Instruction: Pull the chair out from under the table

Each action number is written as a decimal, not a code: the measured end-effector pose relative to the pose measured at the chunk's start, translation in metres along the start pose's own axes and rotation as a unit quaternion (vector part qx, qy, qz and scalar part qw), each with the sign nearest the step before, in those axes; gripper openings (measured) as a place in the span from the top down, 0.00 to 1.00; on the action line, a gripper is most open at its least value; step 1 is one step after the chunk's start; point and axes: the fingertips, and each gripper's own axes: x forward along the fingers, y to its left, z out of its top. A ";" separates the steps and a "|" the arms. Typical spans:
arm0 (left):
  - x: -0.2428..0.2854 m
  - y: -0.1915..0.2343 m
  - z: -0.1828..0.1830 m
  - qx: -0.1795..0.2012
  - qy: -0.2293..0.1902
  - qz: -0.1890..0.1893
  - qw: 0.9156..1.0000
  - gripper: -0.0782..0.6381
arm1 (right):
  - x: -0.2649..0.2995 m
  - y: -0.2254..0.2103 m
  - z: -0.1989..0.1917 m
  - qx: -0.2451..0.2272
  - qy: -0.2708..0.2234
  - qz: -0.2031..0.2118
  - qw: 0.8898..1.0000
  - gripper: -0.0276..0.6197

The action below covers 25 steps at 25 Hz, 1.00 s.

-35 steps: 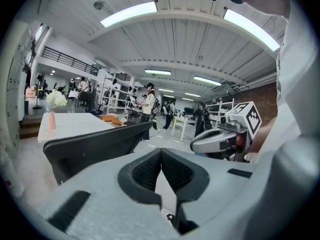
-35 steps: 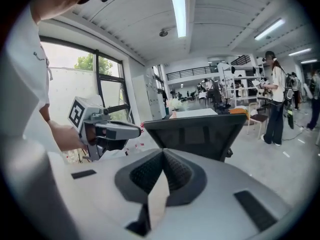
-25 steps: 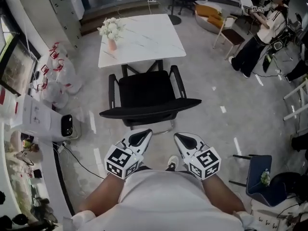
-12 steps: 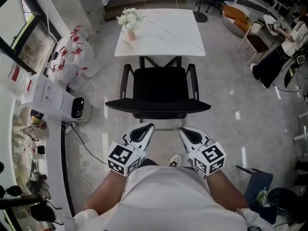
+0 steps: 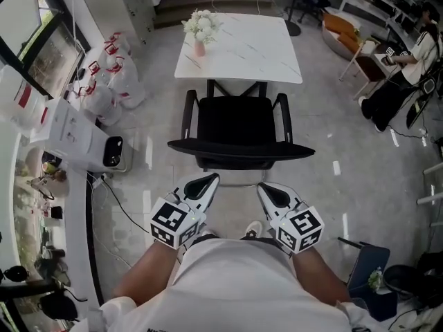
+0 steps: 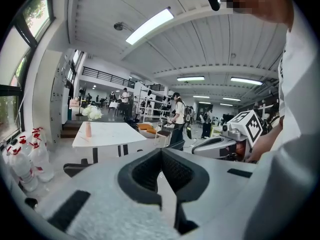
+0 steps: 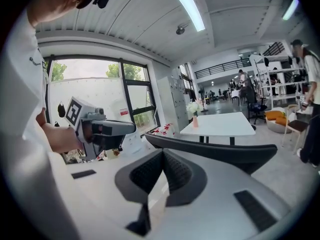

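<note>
Nearest, at my waist: left gripper (image 5: 206, 181), grey shell with a marker cube, jaws pressed together with nothing between them, as I see in its own view (image 6: 161, 156). Beside it: right gripper (image 5: 268, 189), same build, jaws likewise closed and empty (image 7: 163, 156). Both point forward at the chair's back, near it but apart from it.

Next: black mesh office chair with armrests (image 5: 239, 126), backrest toward me, seat facing the worktop, standing just at the worktop's near edge with most of the seat out from under it.

Beyond: white marble-pattern square worktop (image 5: 252, 47), carrying a pink vase of white flowers (image 5: 201, 32) at its far left corner.

Left of the chair, on the floor: white plastic bags with red print (image 5: 104, 85).

Far right: a seated person (image 5: 408, 68).
</note>
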 end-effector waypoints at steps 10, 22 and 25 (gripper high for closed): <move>-0.041 0.010 -0.025 0.015 0.011 -0.034 0.999 0.88 | -0.009 0.042 -0.013 0.008 -0.013 -0.055 0.998 0.95; -0.041 0.003 -0.017 0.016 -0.002 -0.015 1.000 0.88 | -0.022 0.024 0.011 -0.019 -0.025 -0.057 0.998 0.95; -0.033 -0.002 -0.011 0.022 -0.005 -0.005 1.000 0.88 | -0.029 0.010 0.016 -0.023 -0.029 -0.055 0.998 0.95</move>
